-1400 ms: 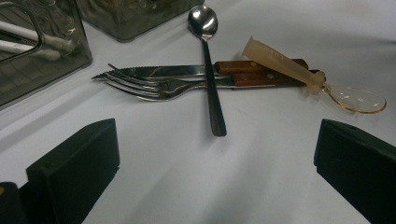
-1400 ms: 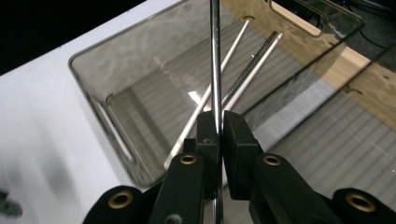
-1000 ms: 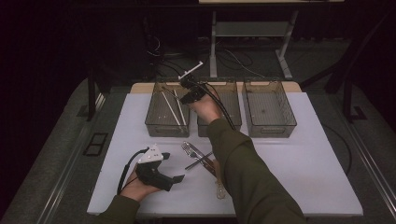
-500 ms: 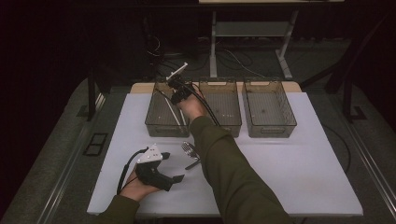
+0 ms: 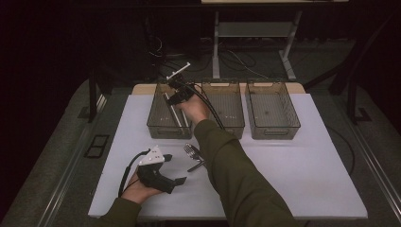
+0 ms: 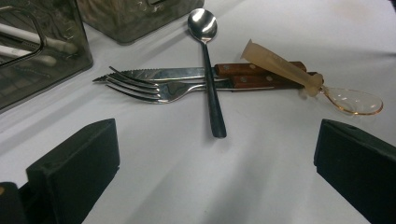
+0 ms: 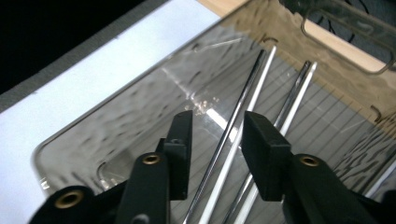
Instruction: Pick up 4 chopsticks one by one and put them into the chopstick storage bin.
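A: R gripper [image 7: 215, 140] over left bin [image 5: 156, 124], jaws just opened, rods [image 7: 233, 154] lie beneath, not pinched.
B: L gripper [image 6: 215, 154]?
A: Wide open, nothing held, near cutlery pile [image 6: 205, 84]; sleeve hides it in high view.

The person wore olive-green long sleeves [image 5: 236, 179] on both arms. Each hand carried a black two-jaw gripper. The left gripper [image 5: 176, 180], lying nearest the table's front edge, bore a white three-cornered top plate and a black cable looping behind it. The right gripper [image 7: 215, 140] had blocky matte-black jaws on arms fitted with brass-coloured rivets, a white plate on top, and black cables trailing along the forearm.
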Demonstrator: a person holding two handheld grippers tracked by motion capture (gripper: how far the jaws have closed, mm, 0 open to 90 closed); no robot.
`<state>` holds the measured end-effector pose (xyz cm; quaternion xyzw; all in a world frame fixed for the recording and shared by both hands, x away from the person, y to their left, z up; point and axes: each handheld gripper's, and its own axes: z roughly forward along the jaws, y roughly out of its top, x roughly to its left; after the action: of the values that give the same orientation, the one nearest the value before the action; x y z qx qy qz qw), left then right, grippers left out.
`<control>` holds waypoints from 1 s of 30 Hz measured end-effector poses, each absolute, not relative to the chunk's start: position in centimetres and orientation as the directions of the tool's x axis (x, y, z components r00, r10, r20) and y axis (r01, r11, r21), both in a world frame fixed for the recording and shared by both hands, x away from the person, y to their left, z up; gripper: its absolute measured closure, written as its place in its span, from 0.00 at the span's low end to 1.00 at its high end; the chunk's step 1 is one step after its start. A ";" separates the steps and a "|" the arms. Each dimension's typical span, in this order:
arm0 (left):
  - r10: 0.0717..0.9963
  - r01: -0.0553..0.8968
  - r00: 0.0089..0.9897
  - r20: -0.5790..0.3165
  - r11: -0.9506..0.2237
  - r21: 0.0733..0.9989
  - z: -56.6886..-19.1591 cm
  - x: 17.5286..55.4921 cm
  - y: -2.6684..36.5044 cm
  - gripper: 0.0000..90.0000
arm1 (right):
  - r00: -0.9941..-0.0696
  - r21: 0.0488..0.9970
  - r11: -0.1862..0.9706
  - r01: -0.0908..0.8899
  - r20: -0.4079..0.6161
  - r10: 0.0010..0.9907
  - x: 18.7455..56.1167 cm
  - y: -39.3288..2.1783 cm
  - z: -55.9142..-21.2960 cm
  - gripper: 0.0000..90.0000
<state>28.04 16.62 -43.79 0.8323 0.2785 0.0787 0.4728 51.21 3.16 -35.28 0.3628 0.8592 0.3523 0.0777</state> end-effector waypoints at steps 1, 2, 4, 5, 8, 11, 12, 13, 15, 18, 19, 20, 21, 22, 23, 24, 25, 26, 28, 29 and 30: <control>0.538 0.390 0.833 -0.132 -0.399 0.830 -43.8 28.0 16.6 0.00 | -0.732 0.669 0.487 0.562 0.129 0.669 51.0 2.9 -35.1 0.67; 0.537 0.390 0.833 -0.133 -0.398 0.830 -43.8 28.0 16.6 0.00 | -0.741 0.677 0.486 0.553 0.132 0.659 50.8 2.7 -35.0 0.65; 0.537 0.389 0.833 -0.133 -0.399 0.830 -43.8 28.0 16.5 0.00 | -0.750 0.694 0.479 0.537 0.134 0.648 50.3 2.0 -34.7 0.63; 0.537 0.390 0.833 -0.133 -0.400 0.830 -43.8 28.0 16.5 0.00 | -0.756 0.700 0.473 0.534 0.145 0.638 50.1 1.7 -34.6 0.61; 0.536 0.389 0.834 -0.133 -0.400 0.830 -43.8 28.0 16.5 0.00 | -0.780 0.704 0.488 0.517 0.152 0.607 49.2 0.6 -34.4 0.57; 0.533 0.387 0.836 -0.130 -0.404 0.829 -43.8 28.0 16.5 0.00 | -0.791 0.725 0.475 0.498 0.155 0.592 48.2 -0.9 -34.1 0.52; 0.533 0.387 0.836 -0.131 -0.403 0.829 -43.8 28.0 16.5 0.00 | -0.794 0.727 0.475 0.496 0.159 0.587 47.9 -1.4 -34.1 0.50; 0.533 0.387 0.836 -0.131 -0.404 0.829 -43.8 28.0 16.5 0.00 | -0.800 0.733 0.475 0.488 0.157 0.579 47.6 -1.9 -34.0 0.49; 0.534 0.388 0.836 -0.129 -0.407 0.827 -43.8 28.0 16.4 0.00 | -0.807 0.739 0.473 0.479 0.158 0.569 46.9 -2.9 -34.0 0.47; 0.536 0.391 0.834 -0.132 -0.404 0.827 -43.8 28.0 16.4 0.00 | -0.812 0.751 0.465 0.469 0.161 0.560 46.1 -4.4 -34.0 0.44; 0.535 0.391 0.834 -0.133 -0.404 0.827 -43.8 28.0 16.4 0.00 | -0.814 0.754 0.463 0.466 0.160 0.558 45.8 -4.9 -34.0 0.43; 0.536 0.391 0.834 -0.133 -0.405 0.826 -43.8 28.0 16.4 0.00 | -0.815 0.758 0.460 0.463 0.161 0.556 45.5 -5.4 -34.1 0.43; 0.537 0.393 0.833 -0.134 -0.404 0.826 -43.8 28.0 16.4 0.00 | -0.818 0.761 0.460 0.458 0.158 0.553 45.2 -5.9 -34.1 0.42; 0.538 0.394 0.832 -0.134 -0.404 0.825 -43.8 28.0 16.4 0.00 | -0.819 0.765 0.460 0.451 0.151 0.553 44.8 -6.4 -34.1 0.41; 0.537 0.393 0.833 -0.133 -0.407 0.825 -43.9 28.0 16.4 0.00 | -0.822 0.768 0.458 0.447 0.151 0.550 44.6 -7.0 -34.1 0.41; 0.537 0.394 0.833 -0.133 -0.407 0.824 -43.9 28.0 16.4 0.00 | -0.822 0.769 0.456 0.448 0.154 0.548 44.3 -7.5 -34.1 0.40; 0.538 0.395 0.832 -0.132 -0.409 0.823 -43.9 28.1 16.4 0.00 | -0.826 0.773 0.456 0.441 0.150 0.544 43.9 -8.0 -34.1 0.40; 0.539 0.396 0.832 -0.130 -0.411 0.821 -43.9 28.1 16.4 0.00 | -0.828 0.776 0.456 0.436 0.147 0.541 43.6 -8.5 -34.1 0.40; 0.542 0.398 0.830 -0.132 -0.411 0.820 -43.9 28.1 16.4 0.00 | -0.831 0.782 0.453 0.428 0.144 0.537 42.9 -9.5 -34.3 0.39; 0.543 0.399 0.829 -0.132 -0.411 0.820 -43.9 28.1 16.4 0.00 | -0.832 0.785 0.453 0.423 0.139 0.537 42.5 -10.0 -34.4 0.39; 0.543 0.400 0.829 -0.133 -0.410 0.820 -43.9 28.1 16.4 0.00 | -0.833 0.787 0.451 0.421 0.140 0.535 42.2 -10.6 -34.6 0.38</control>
<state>28.10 16.42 -43.93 0.8361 0.2821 0.0770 0.4641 42.21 -10.58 -34.55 0.2814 0.8493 0.4419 0.0641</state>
